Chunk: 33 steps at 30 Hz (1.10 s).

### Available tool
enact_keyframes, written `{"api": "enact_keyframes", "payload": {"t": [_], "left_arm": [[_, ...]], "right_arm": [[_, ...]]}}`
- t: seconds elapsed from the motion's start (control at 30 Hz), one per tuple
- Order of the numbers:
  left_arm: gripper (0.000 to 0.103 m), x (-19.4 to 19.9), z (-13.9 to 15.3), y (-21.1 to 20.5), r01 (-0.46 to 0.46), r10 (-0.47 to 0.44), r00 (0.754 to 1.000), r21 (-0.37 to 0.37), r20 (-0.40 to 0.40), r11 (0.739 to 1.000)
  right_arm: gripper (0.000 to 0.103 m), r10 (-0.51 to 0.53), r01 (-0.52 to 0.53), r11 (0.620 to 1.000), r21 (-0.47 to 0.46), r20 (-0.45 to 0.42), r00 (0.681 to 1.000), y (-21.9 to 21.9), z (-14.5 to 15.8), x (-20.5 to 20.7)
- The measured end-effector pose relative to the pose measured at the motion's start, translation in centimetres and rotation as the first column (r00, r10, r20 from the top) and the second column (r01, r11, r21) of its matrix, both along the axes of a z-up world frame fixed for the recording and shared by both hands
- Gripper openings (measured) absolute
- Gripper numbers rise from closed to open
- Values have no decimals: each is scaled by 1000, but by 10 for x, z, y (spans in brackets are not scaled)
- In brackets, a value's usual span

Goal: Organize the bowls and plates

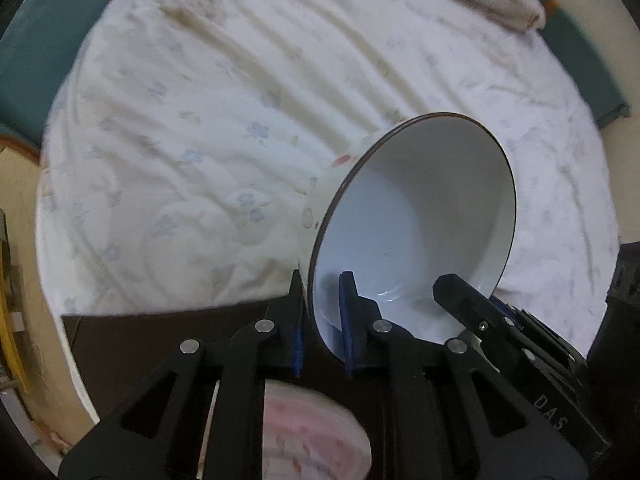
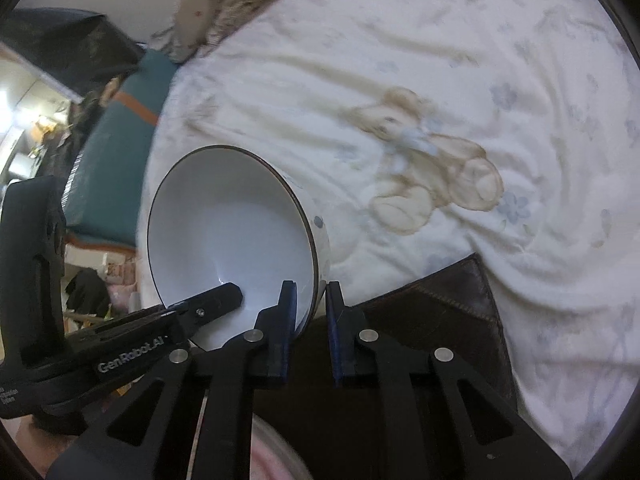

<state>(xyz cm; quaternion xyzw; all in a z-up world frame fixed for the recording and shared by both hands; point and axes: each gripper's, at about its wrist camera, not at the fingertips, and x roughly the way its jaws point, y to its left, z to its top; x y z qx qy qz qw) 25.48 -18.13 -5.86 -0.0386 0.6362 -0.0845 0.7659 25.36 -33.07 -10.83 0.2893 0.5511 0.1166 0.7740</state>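
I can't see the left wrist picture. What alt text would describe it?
A white bowl with a dark rim is held tilted above a white flowered bedsheet, its rim pinched by the left gripper. The right gripper reaches into it from the right.

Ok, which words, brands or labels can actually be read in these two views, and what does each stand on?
"DAS": on the black right gripper body, seen in the left wrist view.
"GenRobot.AI": on the black left gripper body, seen in the right wrist view.
Small white print below that: too blurred to read.
White brown-rimmed bowl: no text.
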Motion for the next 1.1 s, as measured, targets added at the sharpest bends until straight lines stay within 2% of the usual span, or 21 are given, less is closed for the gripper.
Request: {"api": "enact_keyframes", "payload": {"t": [0.1,0.2,0.3,0.5,0.7,0.83,1.1], "left_arm": [[13,-14,28,25,-2,2,999,-27,36,1000],[13,-48,54,45,-5,11,998,-79,67,997],[13,-70,66,59,8,1,995,-92,95,996],[13,-127,78,83,43,-31,991,-91,132,995],[13,-176,75,108,65,-51,986,-84,157,994],[13,-189,69,116,78,-66,982,-63,178,995],[13,-192,31,127,54,-43,990,-80,132,995]], "right_arm": [[16,27,-27,1000,1,56,998,7,31,-15],[16,59,-59,998,-9,120,991,19,62,-36],[16,90,-88,996,-18,158,983,31,87,-66],[16,142,-139,990,-28,186,972,52,110,-125],[16,167,-156,986,-65,228,959,75,120,-177],[16,194,-187,981,-54,242,951,87,117,-201],[16,224,-220,975,-40,159,962,104,82,-209]]}}
